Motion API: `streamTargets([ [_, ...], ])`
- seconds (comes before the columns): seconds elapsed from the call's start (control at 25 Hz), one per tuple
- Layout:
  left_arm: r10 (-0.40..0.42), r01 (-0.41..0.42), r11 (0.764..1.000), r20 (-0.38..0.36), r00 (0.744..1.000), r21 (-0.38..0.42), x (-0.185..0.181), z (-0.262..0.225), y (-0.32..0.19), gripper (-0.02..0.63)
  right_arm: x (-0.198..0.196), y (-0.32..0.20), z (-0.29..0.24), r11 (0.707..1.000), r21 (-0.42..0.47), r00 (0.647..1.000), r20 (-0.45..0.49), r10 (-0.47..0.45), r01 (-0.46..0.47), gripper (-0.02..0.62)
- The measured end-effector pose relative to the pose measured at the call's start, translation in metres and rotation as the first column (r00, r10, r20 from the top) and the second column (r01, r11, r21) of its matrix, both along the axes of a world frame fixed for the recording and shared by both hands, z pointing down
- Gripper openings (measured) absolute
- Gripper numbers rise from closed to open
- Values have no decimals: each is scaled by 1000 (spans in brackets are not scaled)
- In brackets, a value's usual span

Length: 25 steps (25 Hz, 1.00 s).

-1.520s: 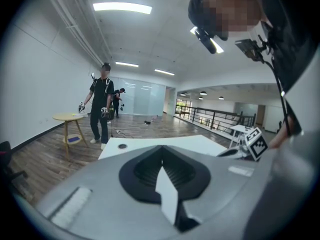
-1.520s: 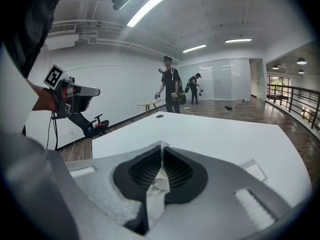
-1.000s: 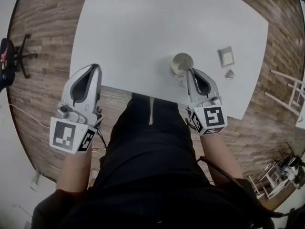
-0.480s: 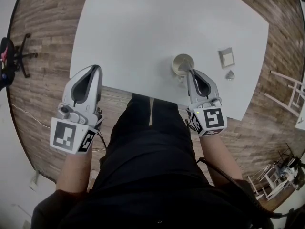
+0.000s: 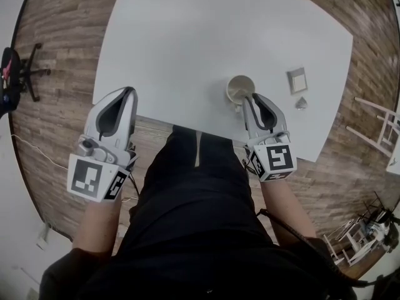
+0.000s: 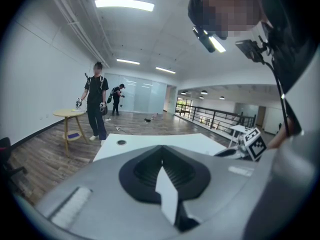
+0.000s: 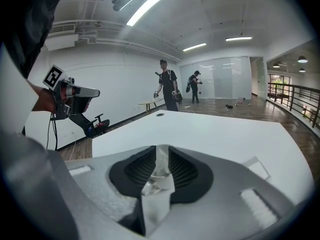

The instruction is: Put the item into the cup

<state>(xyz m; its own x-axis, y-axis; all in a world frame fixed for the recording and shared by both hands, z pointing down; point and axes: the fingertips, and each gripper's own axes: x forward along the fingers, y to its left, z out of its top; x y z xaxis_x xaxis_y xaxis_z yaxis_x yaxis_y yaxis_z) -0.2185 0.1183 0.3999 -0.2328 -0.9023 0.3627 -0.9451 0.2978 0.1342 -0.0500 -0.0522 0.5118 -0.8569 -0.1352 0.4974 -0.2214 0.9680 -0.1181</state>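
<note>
A pale cup [image 5: 240, 87] stands near the front edge of the white table [image 5: 187, 49]. My right gripper [image 5: 249, 97] reaches over the cup's near rim, and its jaws have just been opening. In the right gripper view a crinkled, clear-wrapped item [image 7: 161, 160] sits in the gap of the right gripper [image 7: 162, 156], loose between the parted pads, above the cup's rim [image 7: 159, 178]. My left gripper [image 5: 129, 92] hovers at the table's front left edge. Seen in its own view, the left gripper [image 6: 162, 165] is shut with nothing in it.
A small square packet [image 5: 297, 77] and a little silvery wrapped piece [image 5: 302, 100] lie right of the cup. A round hole [image 6: 121, 142] marks the table's far side. People [image 6: 95, 106] and a small round table [image 6: 69, 114] stand in the room behind.
The right gripper's jaws have parted over the cup, leaving the wrapped item loose between them. Neither hand has shifted; the head view has tilted slightly.
</note>
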Motion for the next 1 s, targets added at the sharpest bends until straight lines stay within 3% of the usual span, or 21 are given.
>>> streamTargets([
  [0.76,12,-12,1000,19,1000,12,-3,-8,-3,-2,-8,-6,-17,999,40,999,51,13,-15,94],
  [1.0,9,-9,1000,3,1000,15,-22,-8,3,-2,-23,0,-19,998,41,997,64,38,-41,94],
])
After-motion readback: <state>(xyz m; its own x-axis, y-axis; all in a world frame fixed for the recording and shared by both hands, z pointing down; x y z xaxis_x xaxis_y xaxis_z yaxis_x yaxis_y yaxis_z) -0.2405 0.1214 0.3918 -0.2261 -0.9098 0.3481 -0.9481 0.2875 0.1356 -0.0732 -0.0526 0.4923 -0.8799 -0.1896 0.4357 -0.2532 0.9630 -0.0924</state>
